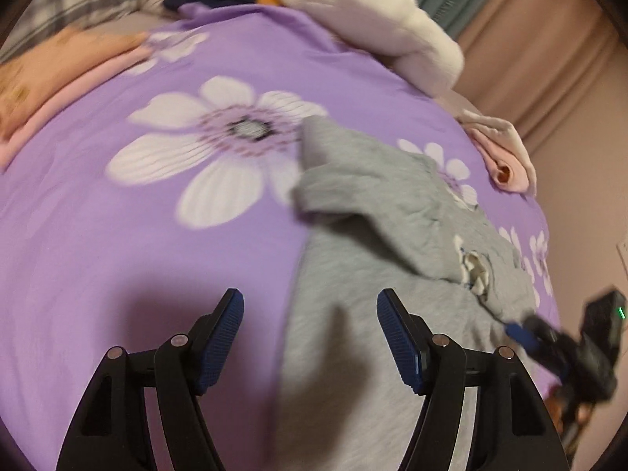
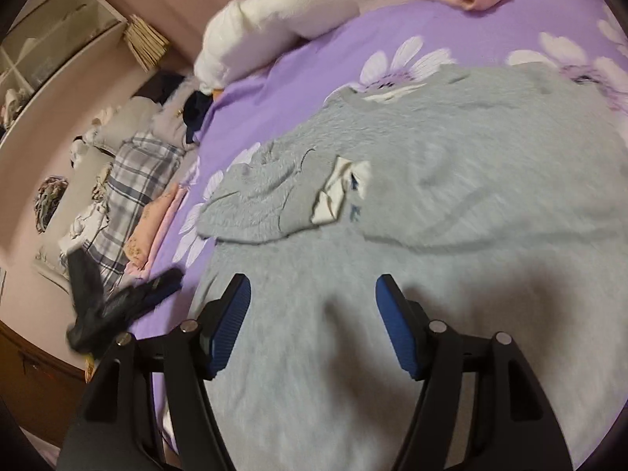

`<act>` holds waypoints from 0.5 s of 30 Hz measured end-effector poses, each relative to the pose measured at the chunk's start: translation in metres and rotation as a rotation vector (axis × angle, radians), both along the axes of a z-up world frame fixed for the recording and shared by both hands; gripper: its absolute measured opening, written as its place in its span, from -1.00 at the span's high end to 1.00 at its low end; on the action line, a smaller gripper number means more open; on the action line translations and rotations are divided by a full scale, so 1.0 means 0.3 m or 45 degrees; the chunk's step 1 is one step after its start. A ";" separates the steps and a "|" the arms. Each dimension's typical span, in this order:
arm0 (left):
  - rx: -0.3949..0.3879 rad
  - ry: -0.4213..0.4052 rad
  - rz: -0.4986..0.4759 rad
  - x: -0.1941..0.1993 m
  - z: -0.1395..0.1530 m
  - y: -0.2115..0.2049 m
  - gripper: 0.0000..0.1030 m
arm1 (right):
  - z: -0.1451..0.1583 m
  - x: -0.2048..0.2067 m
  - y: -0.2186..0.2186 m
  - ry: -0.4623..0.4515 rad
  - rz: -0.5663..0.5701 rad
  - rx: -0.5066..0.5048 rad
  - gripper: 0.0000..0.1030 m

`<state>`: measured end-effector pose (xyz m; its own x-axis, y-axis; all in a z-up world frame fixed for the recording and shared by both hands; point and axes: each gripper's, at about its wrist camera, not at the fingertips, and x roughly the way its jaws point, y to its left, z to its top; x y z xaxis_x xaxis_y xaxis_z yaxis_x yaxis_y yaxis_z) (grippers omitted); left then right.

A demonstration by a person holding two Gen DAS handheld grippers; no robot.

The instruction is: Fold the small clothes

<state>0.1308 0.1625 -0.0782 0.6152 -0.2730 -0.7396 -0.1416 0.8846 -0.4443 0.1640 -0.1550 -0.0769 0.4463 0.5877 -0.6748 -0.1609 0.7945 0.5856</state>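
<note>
A small grey sweatshirt (image 1: pixel 373 259) lies on the purple flowered bedsheet (image 1: pixel 117 235), one sleeve folded over its body. It also shows in the right wrist view (image 2: pixel 451 204), with a white and blue patch (image 2: pixel 337 192) on the chest. My left gripper (image 1: pixel 310 333) is open and empty, hovering over the shirt's left edge. My right gripper (image 2: pixel 312 322) is open and empty, above the shirt's lower part. The right gripper also appears blurred at the far right of the left wrist view (image 1: pixel 522 331). The left gripper appears blurred at the left of the right wrist view (image 2: pixel 157 286).
Folded pink and orange clothes (image 1: pixel 59 78) lie at the sheet's left. A white plush (image 1: pixel 392 19) and a rolled pink garment (image 1: pixel 506 165) lie at the far side. A plaid pillow (image 2: pixel 129 196) and shelves (image 2: pixel 59 39) stand beyond the bed.
</note>
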 end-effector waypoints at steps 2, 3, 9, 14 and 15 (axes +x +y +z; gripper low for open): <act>-0.018 0.014 0.010 -0.017 -0.018 0.024 -0.35 | -0.035 0.076 0.028 0.050 -0.023 -0.001 -0.31; -0.030 0.021 0.013 -0.029 -0.027 0.038 -0.35 | -0.051 0.108 0.041 0.071 -0.036 -0.007 -0.31; -0.017 0.001 -0.011 -0.031 -0.027 0.053 -0.35 | -0.088 0.219 0.103 0.150 -0.130 0.011 -0.33; -0.062 -0.001 -0.031 -0.031 -0.043 0.061 -0.35 | -0.084 0.270 0.169 0.184 -0.157 -0.064 0.23; -0.067 -0.001 -0.032 -0.032 -0.044 0.061 -0.35 | -0.085 0.269 0.173 0.176 -0.163 -0.101 0.45</act>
